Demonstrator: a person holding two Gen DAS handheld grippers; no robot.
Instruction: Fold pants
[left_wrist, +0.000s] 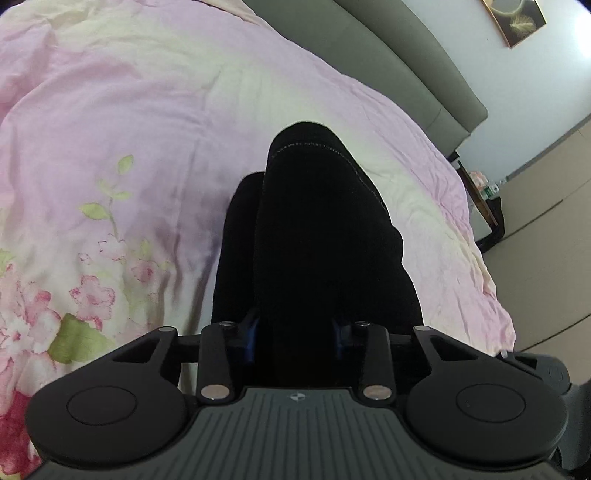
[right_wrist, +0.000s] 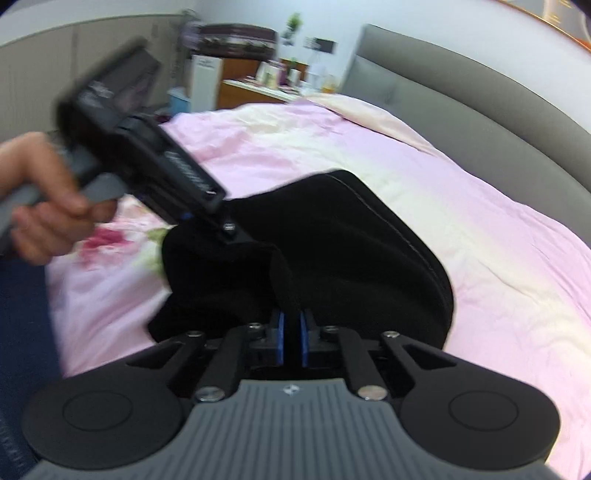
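Note:
Black pants (left_wrist: 317, 236) with pale stitching lie on a pink floral bed cover (left_wrist: 129, 129). In the left wrist view a thick fold of the pants fills the gap between my left gripper's (left_wrist: 295, 332) blue-padded fingers, which are closed on it. In the right wrist view my right gripper (right_wrist: 291, 339) is shut on a thin edge of the pants (right_wrist: 351, 251), its blue pads nearly touching. The left gripper (right_wrist: 231, 229), held by a hand, grips the pants' far left part there. The fabric hangs bunched between both grippers, slightly above the cover.
A grey padded headboard (right_wrist: 461, 96) runs along the bed's far side. A bedside table with bottles and a plant (right_wrist: 280, 81) stands beyond the bed. A framed picture (left_wrist: 517, 18) hangs on the wall. The bed edge and floor (left_wrist: 546, 236) lie to the right.

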